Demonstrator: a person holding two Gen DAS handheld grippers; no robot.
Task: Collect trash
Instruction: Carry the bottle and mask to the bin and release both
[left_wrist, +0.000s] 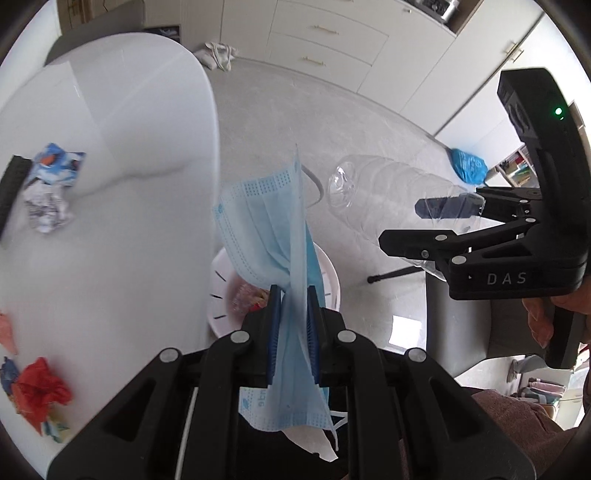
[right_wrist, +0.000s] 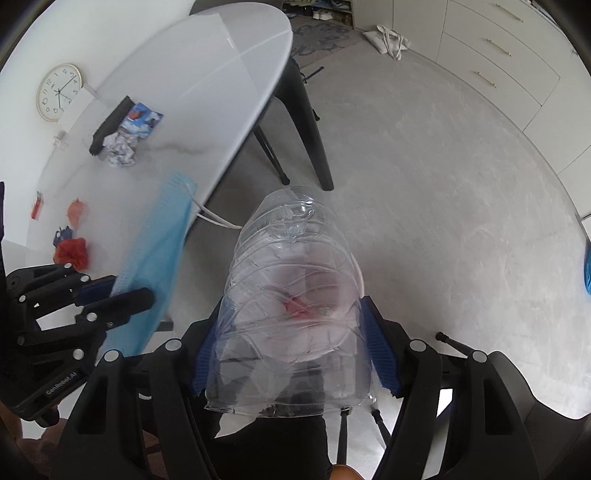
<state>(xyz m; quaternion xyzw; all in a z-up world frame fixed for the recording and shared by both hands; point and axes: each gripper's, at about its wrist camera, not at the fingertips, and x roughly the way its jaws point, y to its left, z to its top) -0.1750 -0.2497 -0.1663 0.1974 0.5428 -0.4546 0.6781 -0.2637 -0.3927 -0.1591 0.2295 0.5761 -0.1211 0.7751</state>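
My left gripper (left_wrist: 291, 295) is shut on a light blue face mask (left_wrist: 266, 229) and holds it in the air past the table edge, above a white slotted bin (left_wrist: 332, 280) on the floor with some trash inside. My right gripper (right_wrist: 291, 314) is shut on a clear, cut-off plastic bottle (right_wrist: 291, 295); it also shows in the left wrist view (left_wrist: 388, 195), to the right of the mask. The mask (right_wrist: 155, 258) and left gripper (right_wrist: 122, 295) show at the left of the right wrist view.
On the white table (left_wrist: 110, 184) lie a crumpled blue wrapper (left_wrist: 55, 166), crumpled paper (left_wrist: 46, 206), red trash (left_wrist: 40, 384) and a black object (left_wrist: 11, 184). A black chair (right_wrist: 306, 122) stands by the table. Cabinets (left_wrist: 332, 37) and a blue bag (left_wrist: 467, 166) lie beyond.
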